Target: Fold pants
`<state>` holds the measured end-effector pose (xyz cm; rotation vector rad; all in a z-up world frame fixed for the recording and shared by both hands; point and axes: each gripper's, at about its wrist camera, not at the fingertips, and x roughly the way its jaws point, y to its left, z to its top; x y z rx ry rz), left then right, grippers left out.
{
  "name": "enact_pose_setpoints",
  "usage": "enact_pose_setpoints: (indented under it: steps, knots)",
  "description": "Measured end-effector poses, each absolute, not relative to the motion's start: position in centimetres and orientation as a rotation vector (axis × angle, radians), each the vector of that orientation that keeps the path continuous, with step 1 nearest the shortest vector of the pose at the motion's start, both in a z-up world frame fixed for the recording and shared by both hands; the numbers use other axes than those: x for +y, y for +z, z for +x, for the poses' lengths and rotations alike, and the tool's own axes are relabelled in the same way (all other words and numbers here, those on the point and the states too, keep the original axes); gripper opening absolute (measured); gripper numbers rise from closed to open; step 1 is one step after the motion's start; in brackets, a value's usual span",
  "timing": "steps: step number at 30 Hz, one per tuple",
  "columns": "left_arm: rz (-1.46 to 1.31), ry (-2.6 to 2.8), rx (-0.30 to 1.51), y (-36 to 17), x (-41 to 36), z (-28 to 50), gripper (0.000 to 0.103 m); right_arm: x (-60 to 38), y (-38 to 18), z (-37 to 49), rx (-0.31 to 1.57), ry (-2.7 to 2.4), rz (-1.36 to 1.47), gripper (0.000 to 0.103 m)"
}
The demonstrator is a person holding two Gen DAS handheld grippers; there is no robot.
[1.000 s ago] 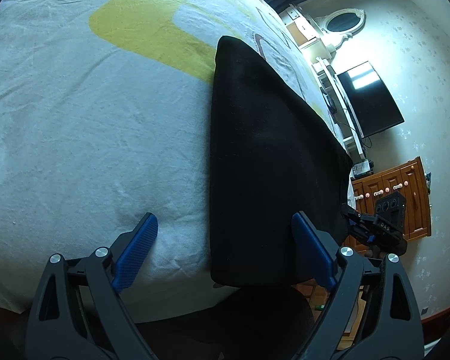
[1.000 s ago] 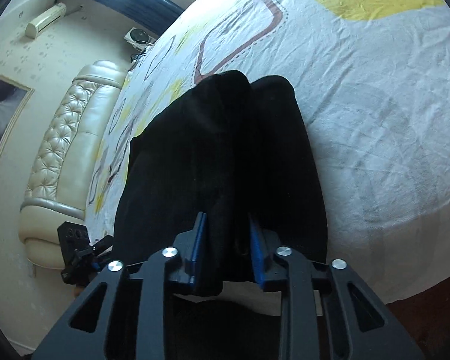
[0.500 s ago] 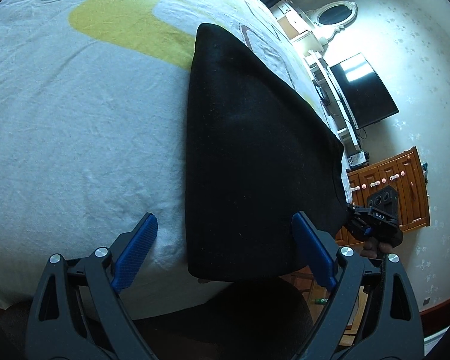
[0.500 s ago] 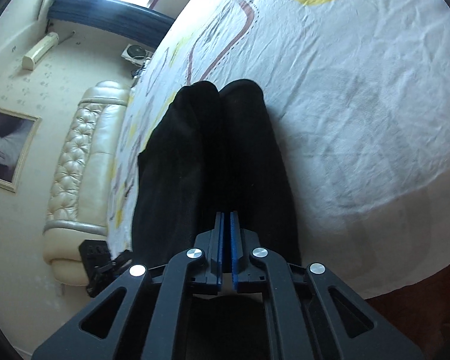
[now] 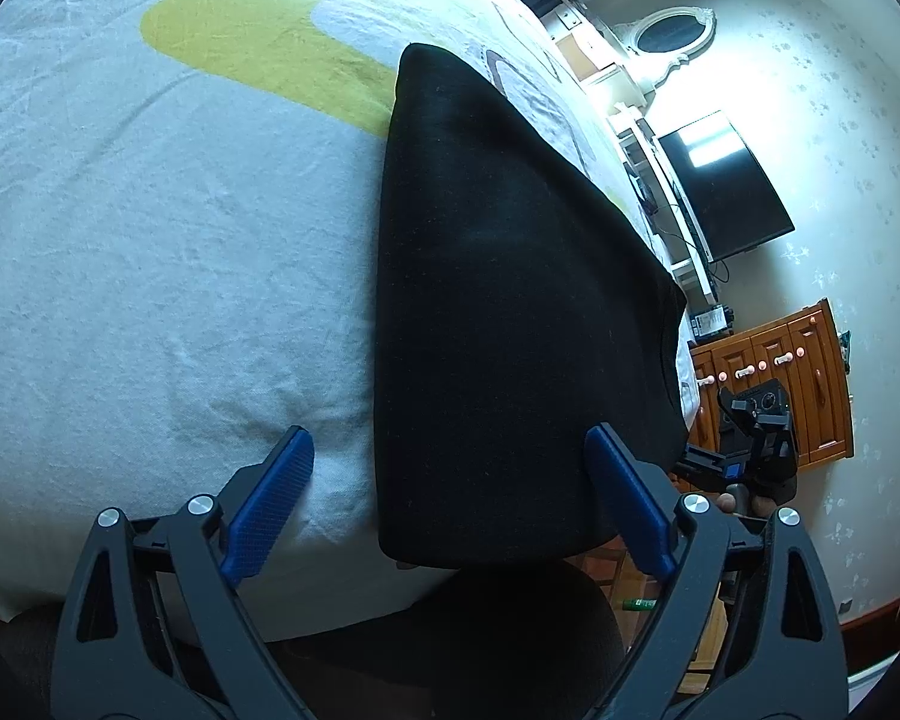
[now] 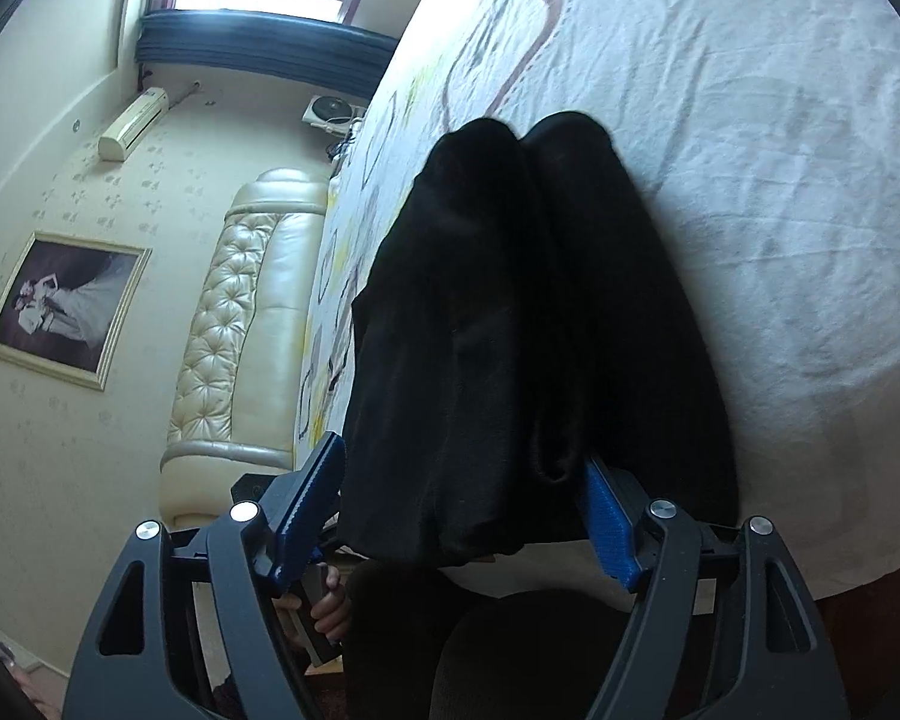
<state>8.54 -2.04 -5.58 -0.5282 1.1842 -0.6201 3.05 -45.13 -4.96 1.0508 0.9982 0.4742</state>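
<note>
Black pants [image 5: 510, 300] lie folded on the white patterned bed sheet [image 5: 150, 240], their near edge at the bed's front edge. My left gripper [image 5: 447, 438] is open, its blue pads wide apart on either side of that near edge and clear of the cloth. In the right wrist view the pants [image 6: 510, 330] show two long rolled folds side by side. My right gripper [image 6: 462, 456] is opening; the near end of the folds sits between its jaws with the pads off the fabric. The right gripper [image 5: 750, 444] also shows beyond the pants' right corner.
A padded cream headboard [image 6: 240, 330] stands at the bed's left end. A framed picture [image 6: 66, 318] and an air conditioner [image 6: 132, 123] hang on the wall. A television [image 5: 726, 186], an oval mirror [image 5: 675, 36] and a wooden dresser [image 5: 780, 384] line the other wall. A hand [image 6: 324, 606] holds the left gripper's handle.
The right gripper's jaws, pinched together half a second ago, have spread wide around the pants' end, and it has dipped slightly. The left gripper has stayed open and still.
</note>
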Motion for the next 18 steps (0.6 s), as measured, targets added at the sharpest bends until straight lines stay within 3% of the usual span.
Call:
enact_pose_setpoints:
  steps: [1, 3, 11, 18]
  knots:
    - [-0.529, -0.620, 1.183, -5.6, -2.0, 8.5, 0.092, -44.2, -4.7, 3.5, 1.021, 0.474, 1.008, 0.045]
    - [-0.531, -0.619, 1.182, -5.6, -2.0, 8.4, 0.092, -42.7, -4.4, 4.0, 1.050, 0.459, 0.936, 0.020]
    - [-0.510, -0.624, 1.140, -4.6, -2.4, 8.0, 0.092, -45.8, -0.8, 3.1, 0.977, 0.291, 0.806, 0.016]
    - [-0.501, -0.626, 1.163, -5.7, -2.8, 8.3, 0.092, -47.7, -5.3, 2.4, 1.052, 0.220, 0.820, 0.016]
